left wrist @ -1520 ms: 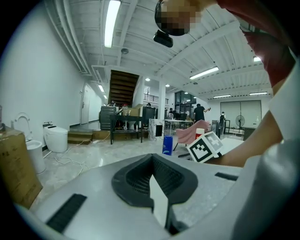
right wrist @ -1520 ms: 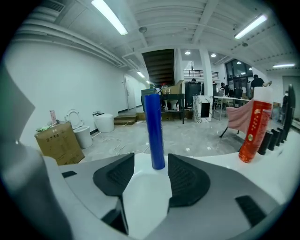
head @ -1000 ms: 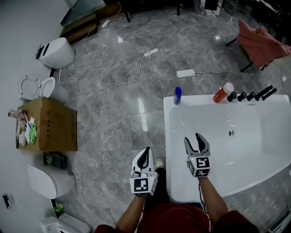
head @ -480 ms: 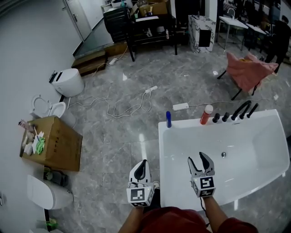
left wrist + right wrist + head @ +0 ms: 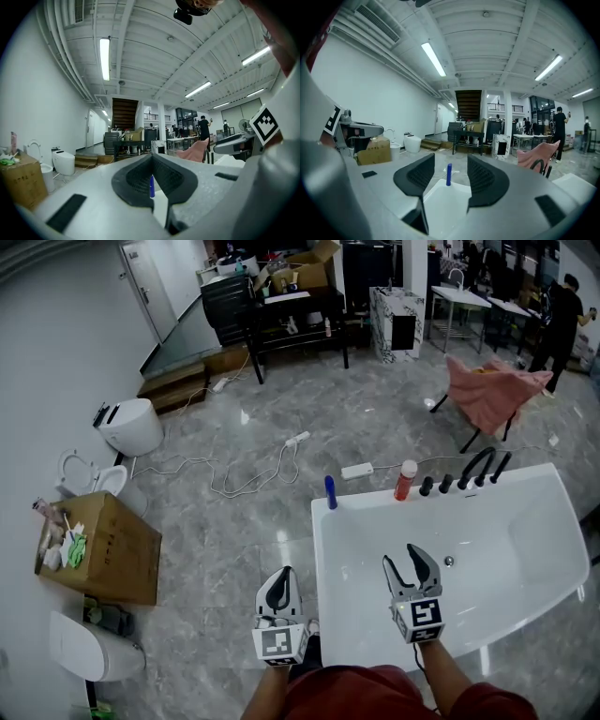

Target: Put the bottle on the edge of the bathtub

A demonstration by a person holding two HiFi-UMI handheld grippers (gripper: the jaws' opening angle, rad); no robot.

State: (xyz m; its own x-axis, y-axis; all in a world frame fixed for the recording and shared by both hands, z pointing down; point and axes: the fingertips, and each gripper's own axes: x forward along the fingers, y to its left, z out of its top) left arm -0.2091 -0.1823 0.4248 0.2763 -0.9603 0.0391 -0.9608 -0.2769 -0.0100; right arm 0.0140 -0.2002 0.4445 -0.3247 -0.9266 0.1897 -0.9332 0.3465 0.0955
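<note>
**Both tongs idle, blue bottle on tub rim**

- Your left gripper (image 5: 279, 579) hangs over the grey marble floor (image 5: 234, 531), just left of the bathtub (image 5: 319, 559). In the left gripper view its pads are pressed together with only a sliver between them and grip nothing. The blue bottle (image 5: 151, 186) shows far off through that sliver.
- Your right gripper (image 5: 405, 563) hovers above the white tub basin. Its jaws are spread wide and empty. The right gripper view frames the blue bottle (image 5: 448, 174) in the gap, well beyond the pads.
- The blue bottle (image 5: 330, 492) stands upright on the tub's rim at the far left corner, well apart from both grippers.
- A red bottle (image 5: 405, 481) with a white cap stands on the far rim, just beside a row of black tap fittings (image 5: 469, 474).
- A cardboard box (image 5: 103, 545) sits on the floor to your left, and a white toilet (image 5: 131, 425) beyond it.
</note>
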